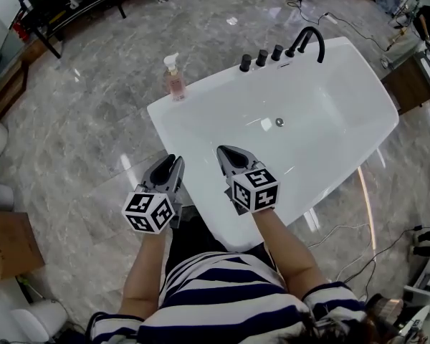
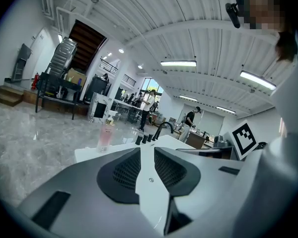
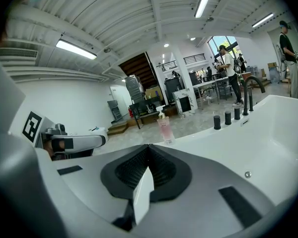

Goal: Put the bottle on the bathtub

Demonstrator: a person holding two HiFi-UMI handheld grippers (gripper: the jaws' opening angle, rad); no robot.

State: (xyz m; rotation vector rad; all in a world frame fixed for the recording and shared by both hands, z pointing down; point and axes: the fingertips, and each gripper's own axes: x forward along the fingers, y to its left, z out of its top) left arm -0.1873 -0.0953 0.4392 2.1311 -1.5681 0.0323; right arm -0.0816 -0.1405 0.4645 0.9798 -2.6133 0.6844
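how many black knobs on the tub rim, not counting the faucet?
3 knobs, in a row on the far rim of the bathtub: one nearest the pump bottle, one in the middle, one beside the faucet. None looks hidden.

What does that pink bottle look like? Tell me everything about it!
The bottle looks like see-through plastic with pink liquid inside. It has a white pump on top, with a spout that sticks out sideways. It stands upright at the corner of the white bathtub's rim, to the left of the black knobs in the head view. Only the rim touches it, and nothing holds it.
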